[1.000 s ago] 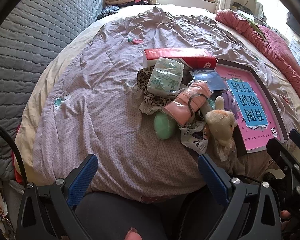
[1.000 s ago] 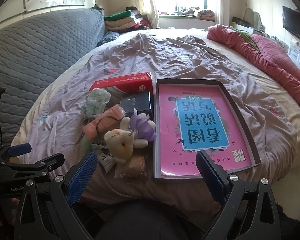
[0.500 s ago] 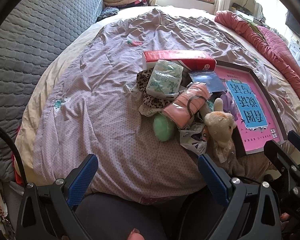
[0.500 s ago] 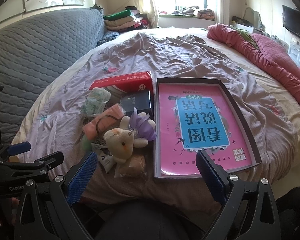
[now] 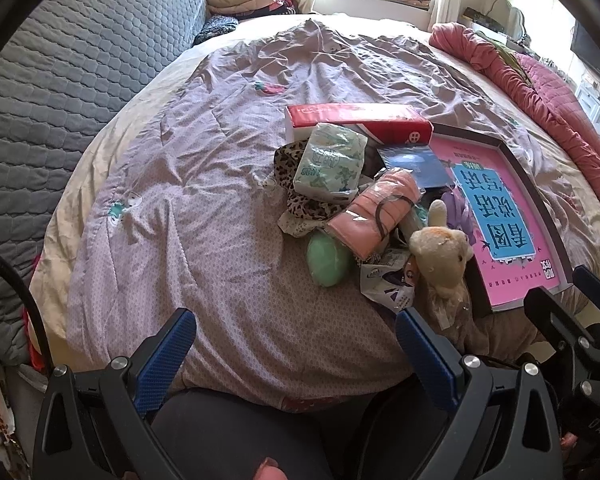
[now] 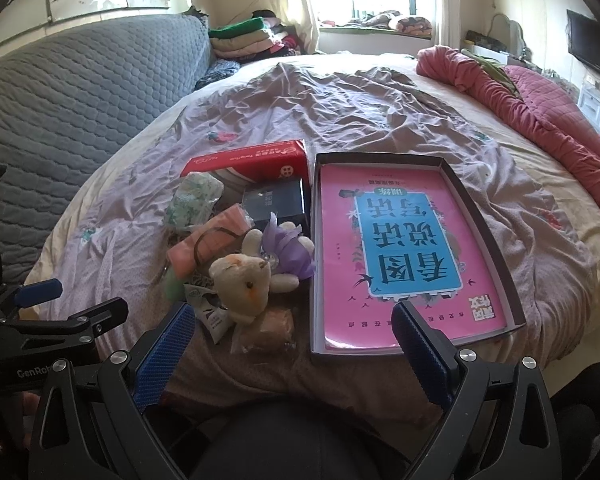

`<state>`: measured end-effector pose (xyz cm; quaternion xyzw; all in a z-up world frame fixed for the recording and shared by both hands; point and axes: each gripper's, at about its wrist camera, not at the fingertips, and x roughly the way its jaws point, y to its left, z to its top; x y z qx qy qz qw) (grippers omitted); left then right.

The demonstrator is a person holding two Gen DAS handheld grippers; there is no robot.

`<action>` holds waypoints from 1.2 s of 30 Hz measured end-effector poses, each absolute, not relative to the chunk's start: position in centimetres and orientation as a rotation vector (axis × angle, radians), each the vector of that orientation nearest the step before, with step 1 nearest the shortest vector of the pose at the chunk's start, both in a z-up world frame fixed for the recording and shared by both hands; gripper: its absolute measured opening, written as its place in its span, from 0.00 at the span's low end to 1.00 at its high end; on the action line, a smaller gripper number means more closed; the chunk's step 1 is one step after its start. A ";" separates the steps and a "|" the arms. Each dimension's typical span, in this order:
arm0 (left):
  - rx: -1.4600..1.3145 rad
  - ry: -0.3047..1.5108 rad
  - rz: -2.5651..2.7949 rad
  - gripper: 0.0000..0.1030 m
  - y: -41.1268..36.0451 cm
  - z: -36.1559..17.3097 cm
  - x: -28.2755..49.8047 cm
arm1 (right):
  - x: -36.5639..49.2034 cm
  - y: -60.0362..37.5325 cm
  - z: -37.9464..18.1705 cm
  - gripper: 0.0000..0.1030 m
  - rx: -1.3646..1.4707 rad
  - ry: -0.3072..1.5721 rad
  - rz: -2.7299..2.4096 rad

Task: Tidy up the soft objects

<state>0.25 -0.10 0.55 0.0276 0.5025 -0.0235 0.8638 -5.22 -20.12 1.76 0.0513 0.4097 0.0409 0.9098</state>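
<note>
Both the left gripper (image 5: pixel 296 334) and right gripper (image 6: pixel 294 326) hover empty, jaws spread wide, short of the plush bear (image 6: pixel 242 280).

A plush bear (image 6: pixel 242 284) lies just left of the open pink-lined box (image 6: pixel 496 240).

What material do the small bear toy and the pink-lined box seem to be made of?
Bear toy: plush fabric, most likely; cream, fuzzy, matte surface with soft rounded shapes. Box: probably cardboard; thin, stiff, straight dark walls with sharp corners, and a smooth pink printed sheet lying flat inside.
</note>
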 end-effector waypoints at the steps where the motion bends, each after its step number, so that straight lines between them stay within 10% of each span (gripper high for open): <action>1: 0.056 1.056 -0.052 0.98 -0.1 0.5 0.3 | -5.2 -20.1 1.7 0.96 0.107 0.848 0.084; 36: 0.020 1.123 -0.121 0.98 -0.1 -2.1 12.0 | 1.0 -15.2 -3.0 0.95 -0.043 0.908 0.176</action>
